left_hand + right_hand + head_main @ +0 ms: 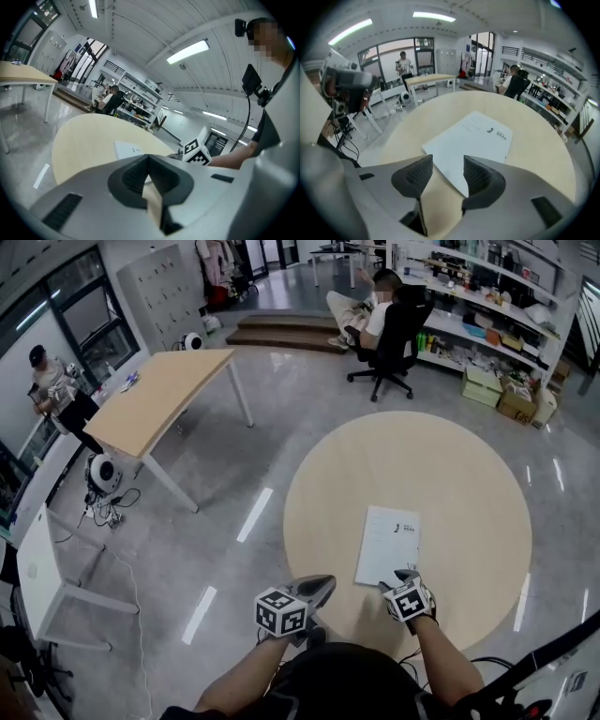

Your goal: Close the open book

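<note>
A thin white book (388,545) lies flat and closed on the round light-wood table (469,474), its cover with small dark print facing up. My right gripper (398,578) hovers just over the book's near edge, jaws apart with nothing between them; in the right gripper view the book (471,138) shows through the gap of the right gripper (447,173). My left gripper (319,589) sits at the table's near left edge, apart from the book, jaws closed together and empty. In the left gripper view the book (131,150) lies beyond the left gripper (149,172).
A rectangular wooden table (164,395) stands at the left across grey floor. A person sits on a black office chair (394,334) at the back by shelves (497,306). Another person (47,381) stands far left. Cables (103,512) lie on the floor.
</note>
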`<state>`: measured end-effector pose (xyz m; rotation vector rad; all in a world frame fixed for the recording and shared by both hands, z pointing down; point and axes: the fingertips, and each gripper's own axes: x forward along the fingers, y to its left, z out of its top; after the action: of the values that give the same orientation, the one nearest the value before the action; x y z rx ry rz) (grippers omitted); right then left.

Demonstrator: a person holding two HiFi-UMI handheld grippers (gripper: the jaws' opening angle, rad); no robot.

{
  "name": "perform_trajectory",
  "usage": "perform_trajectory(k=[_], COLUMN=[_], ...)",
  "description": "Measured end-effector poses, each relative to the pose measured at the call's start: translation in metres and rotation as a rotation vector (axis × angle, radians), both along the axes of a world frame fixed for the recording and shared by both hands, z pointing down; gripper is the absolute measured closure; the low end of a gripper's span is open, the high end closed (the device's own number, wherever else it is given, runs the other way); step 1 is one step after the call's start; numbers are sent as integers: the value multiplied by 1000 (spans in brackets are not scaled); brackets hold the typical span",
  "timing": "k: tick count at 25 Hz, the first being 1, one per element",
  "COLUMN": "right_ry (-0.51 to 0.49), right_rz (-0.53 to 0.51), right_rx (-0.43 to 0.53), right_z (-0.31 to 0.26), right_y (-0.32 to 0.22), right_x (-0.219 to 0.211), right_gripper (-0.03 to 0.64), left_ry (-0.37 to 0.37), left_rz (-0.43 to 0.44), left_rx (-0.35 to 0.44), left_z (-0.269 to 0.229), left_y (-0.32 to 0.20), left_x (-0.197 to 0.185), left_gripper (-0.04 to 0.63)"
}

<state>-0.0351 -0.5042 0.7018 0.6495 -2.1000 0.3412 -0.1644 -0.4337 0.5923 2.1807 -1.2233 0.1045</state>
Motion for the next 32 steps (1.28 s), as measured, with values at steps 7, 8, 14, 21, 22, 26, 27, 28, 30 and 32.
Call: perform_trajectory(k=[7,8,14,21,22,26,27,28,30,32], right_ry=[-433,-476,-580,-644,-651,-647,-644,-644,-648,-649], right_rz=[271,288,271,209,204,230,246,256,266,278], right_rx=[87,111,190,222,225,315,335,346,358,376], right_z=[-101,-117,-178,-199,-202,-221,-225,-227,-230,-238], right_y=[-47,-49,-41,-4,1,12,17,23,41,65], right_x=[62,71,100,116,119,127,128,129,126,120], right_gripper=[606,618,618,618,618,618,618,618,618,618], left_ry=[-72,-62,-25,-48,-55,-80,-79,-76,-70,-58], left_rz=[30,24,51,117,122,146,153,157,152,144], left_rx=[96,109,189,226,230,274,288,302,329,345], left_z=[-34,-41,-89,-118,-120,-131,-132,-132,-130,-131], left_y=[-21,-24,-40,-15,-9,13,22,32,52,76], left_x=[-2,0,33,86,92,102,102,100,92,81], left_gripper=[603,603,603,603,603,603,603,603,603,603])
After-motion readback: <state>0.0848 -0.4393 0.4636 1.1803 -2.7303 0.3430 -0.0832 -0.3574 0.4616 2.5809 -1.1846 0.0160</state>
